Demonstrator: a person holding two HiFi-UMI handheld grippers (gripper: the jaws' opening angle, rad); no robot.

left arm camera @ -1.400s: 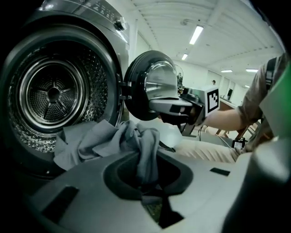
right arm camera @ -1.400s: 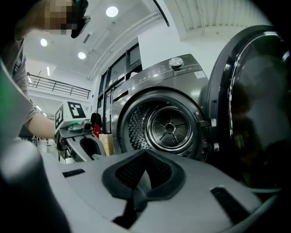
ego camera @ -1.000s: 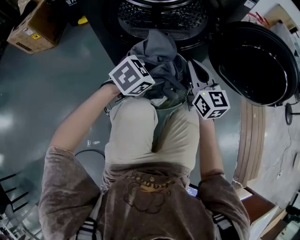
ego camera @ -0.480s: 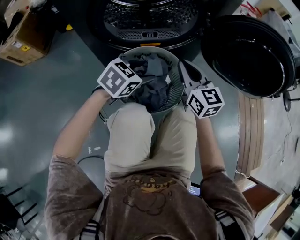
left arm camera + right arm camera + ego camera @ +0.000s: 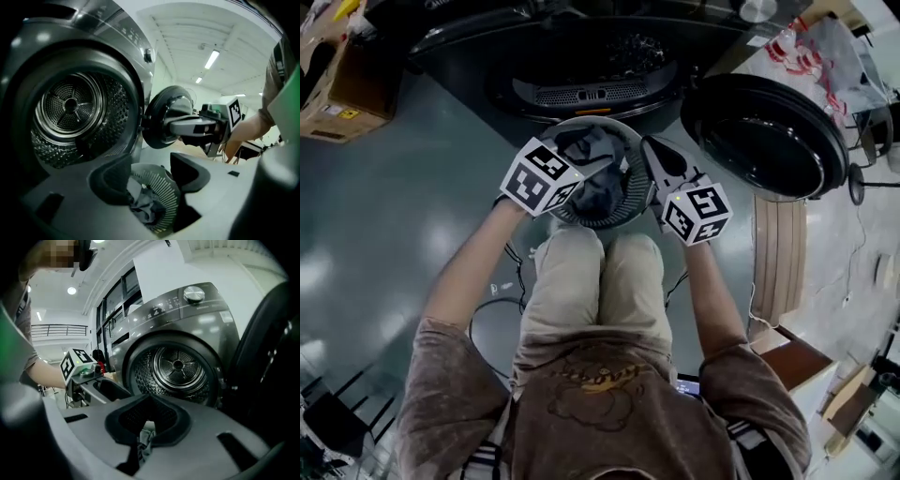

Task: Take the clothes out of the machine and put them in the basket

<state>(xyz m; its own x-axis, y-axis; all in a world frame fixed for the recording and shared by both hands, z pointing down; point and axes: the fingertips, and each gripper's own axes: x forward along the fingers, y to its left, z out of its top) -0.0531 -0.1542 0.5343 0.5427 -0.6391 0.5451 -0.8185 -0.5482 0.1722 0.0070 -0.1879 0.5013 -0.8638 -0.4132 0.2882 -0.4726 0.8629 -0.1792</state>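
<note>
A round slatted basket (image 5: 630, 187) stands on the floor in front of the machine, with grey clothes (image 5: 595, 178) heaped in it. The machine's drum (image 5: 70, 105) stands open and looks empty from here. My left gripper (image 5: 150, 177) hangs above the basket's left side, jaws open, nothing between them; the basket and clothes (image 5: 145, 206) show below. My right gripper (image 5: 652, 147) is over the basket's right rim, its jaws shut tip to tip. It holds nothing that I can see. A scrap of cloth (image 5: 144, 439) shows through the gap behind its tips.
The machine's round door (image 5: 764, 136) hangs open to the right of the basket. A cardboard box (image 5: 342, 89) sits at the far left. Cables (image 5: 502, 281) lie on the floor by the person's knees, and wooden boards (image 5: 778, 262) lean at the right.
The grey garment has gone down from the drum's mouth into the basket. The left jaws have opened and let it go. Both grippers have risen above the basket.
</note>
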